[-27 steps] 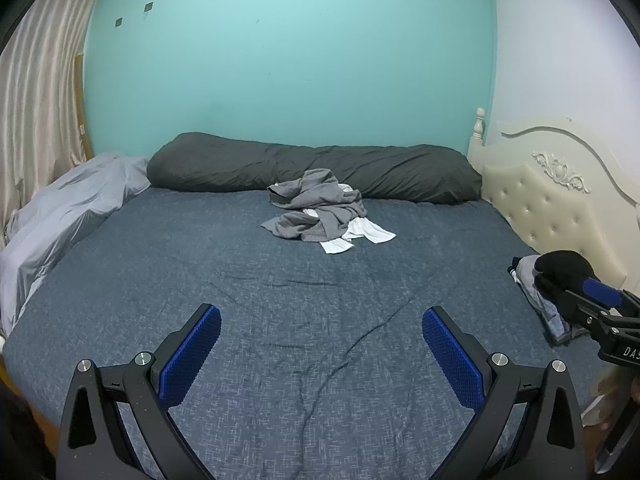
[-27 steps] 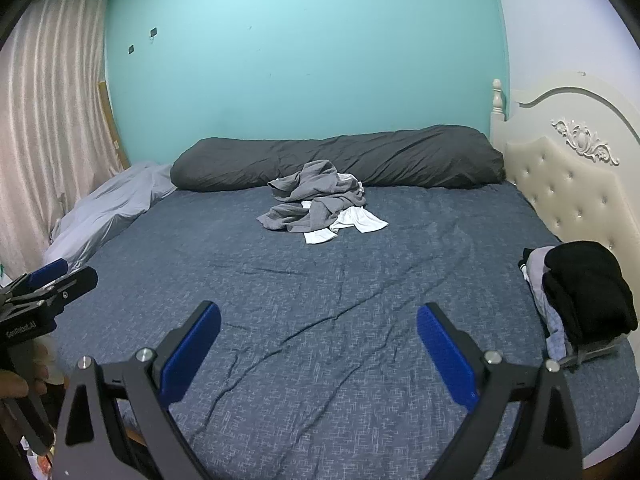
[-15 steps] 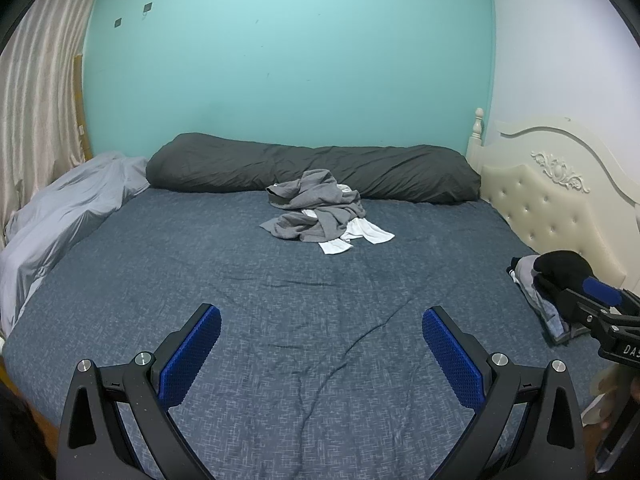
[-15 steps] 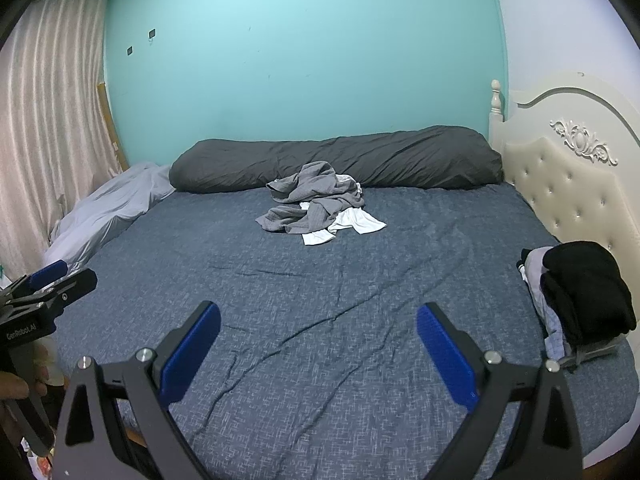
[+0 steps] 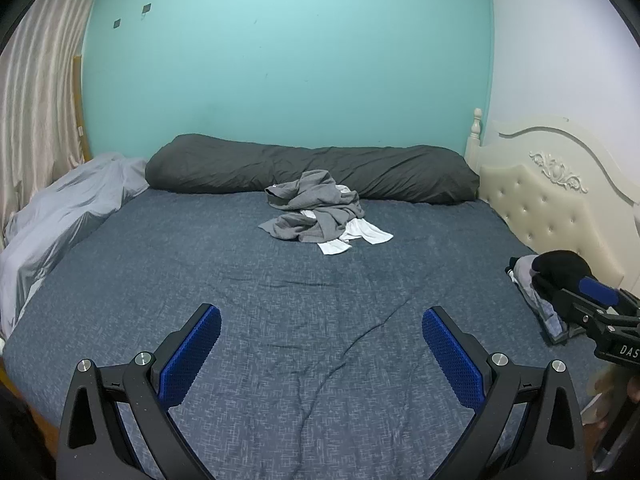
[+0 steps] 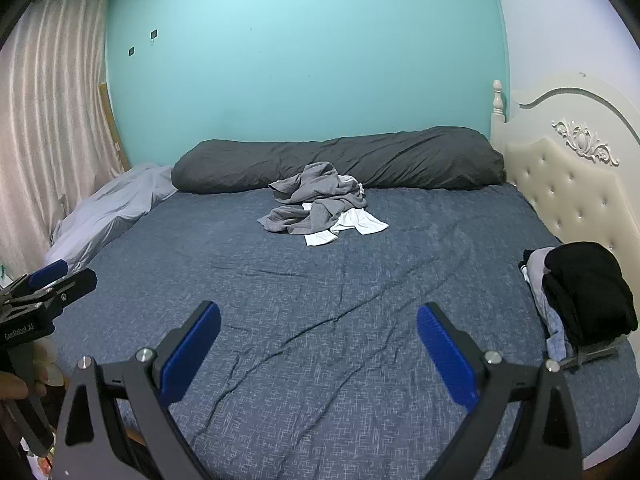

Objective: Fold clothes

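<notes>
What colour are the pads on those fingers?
Bright blue pads, on black fingers; clearest in the left wrist view.

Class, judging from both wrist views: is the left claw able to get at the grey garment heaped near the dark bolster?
Probably yes: the left claw is open and bare bedsheet lies between it and the grey garment, though it lies far across the bed.

Left gripper: black frame, blue textured pads, silver screws. Right gripper: same build, smooth blue pads. White lettering on both bodies, partly legible.
</notes>
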Demonstrator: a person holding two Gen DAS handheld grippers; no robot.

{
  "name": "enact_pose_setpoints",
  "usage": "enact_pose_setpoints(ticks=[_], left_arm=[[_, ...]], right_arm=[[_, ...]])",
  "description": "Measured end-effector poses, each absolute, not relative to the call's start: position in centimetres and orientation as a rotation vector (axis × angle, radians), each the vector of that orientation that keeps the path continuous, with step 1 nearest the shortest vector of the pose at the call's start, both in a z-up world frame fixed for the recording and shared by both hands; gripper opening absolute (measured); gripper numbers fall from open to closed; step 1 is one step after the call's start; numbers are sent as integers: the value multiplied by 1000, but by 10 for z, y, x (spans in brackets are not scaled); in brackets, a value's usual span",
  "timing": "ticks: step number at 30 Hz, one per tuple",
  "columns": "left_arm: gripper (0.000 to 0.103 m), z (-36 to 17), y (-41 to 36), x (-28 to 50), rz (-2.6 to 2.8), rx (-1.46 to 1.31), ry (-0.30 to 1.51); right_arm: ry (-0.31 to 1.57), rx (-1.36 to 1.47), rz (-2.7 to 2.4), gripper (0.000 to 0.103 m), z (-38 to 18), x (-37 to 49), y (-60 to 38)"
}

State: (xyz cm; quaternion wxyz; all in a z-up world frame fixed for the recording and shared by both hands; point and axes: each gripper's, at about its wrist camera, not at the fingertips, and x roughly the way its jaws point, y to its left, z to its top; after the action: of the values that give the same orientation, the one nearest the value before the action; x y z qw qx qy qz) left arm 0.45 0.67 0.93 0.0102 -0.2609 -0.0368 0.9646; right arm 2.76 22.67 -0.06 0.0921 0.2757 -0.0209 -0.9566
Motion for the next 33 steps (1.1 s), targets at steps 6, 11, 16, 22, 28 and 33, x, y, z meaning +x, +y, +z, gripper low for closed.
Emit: enact_pose_setpoints(ticks=[6,11,16,22,28,33], left_arm=[[103,9,8,6,3012,-811,-114],[103,11,9,6,3011,-811,-110],[103,14,10,6,3011,-811,-107],[103,16,13,6,3008,-814,-100],[103,17,15,6,3005,-812,-93],[103,17,18,5,3001,-815,-89]], right_arm=[[-64,818,-2840,99,0,28,228],[-69,818,-2840,99,1,29,229],[-75,812,-2837,99,3,31,230],[-80,808,-2837,99,4,31,232],[-93,816,-2841,99,2,31,237],[-100,813,-2843,99,2,33,240]])
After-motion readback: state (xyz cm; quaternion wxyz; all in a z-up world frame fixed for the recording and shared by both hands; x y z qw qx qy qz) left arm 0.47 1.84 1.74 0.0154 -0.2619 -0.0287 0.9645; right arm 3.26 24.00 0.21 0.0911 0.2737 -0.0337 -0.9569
